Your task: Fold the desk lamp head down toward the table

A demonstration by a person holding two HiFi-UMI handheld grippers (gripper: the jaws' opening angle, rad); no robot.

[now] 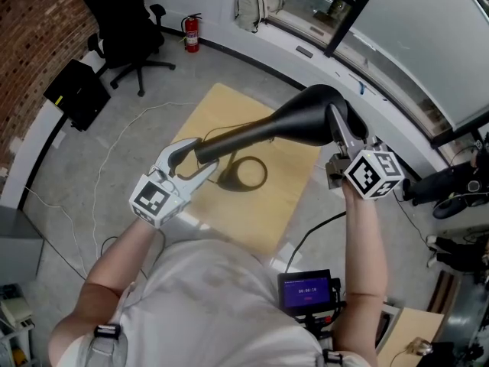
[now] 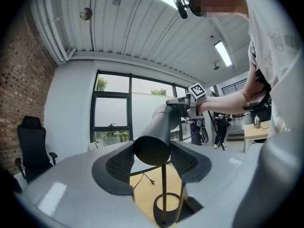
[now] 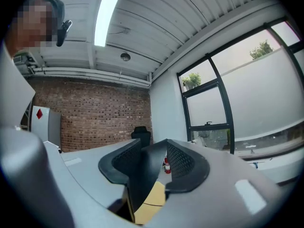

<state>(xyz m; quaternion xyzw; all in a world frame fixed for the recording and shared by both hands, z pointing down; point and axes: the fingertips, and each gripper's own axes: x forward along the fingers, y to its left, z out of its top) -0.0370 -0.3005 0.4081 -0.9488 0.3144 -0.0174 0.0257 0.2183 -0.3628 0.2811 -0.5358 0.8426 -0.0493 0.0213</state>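
A black desk lamp stands on a small wooden table [image 1: 221, 105]. Its cone-shaped head [image 1: 290, 121] lies almost level above the ring base [image 1: 244, 176]. My left gripper [image 1: 191, 161] is shut on the narrow end of the head. In the left gripper view that end [image 2: 152, 148] sits between the pads, with the thin stem [image 2: 164, 189] and the base ring [image 2: 168, 205] below it. My right gripper [image 1: 340, 132] is shut on the rim of the wide end. The right gripper view shows the dark shade wall [image 3: 142, 179] filling the gap between the pads.
A black office chair [image 1: 126, 29], a red fire extinguisher [image 1: 191, 33] and a backpack [image 1: 250, 8] stand along the far wall. A black case [image 1: 76, 94] and white cables [image 1: 114, 151] lie on the floor at left. A small screen [image 1: 306, 290] hangs at my chest.
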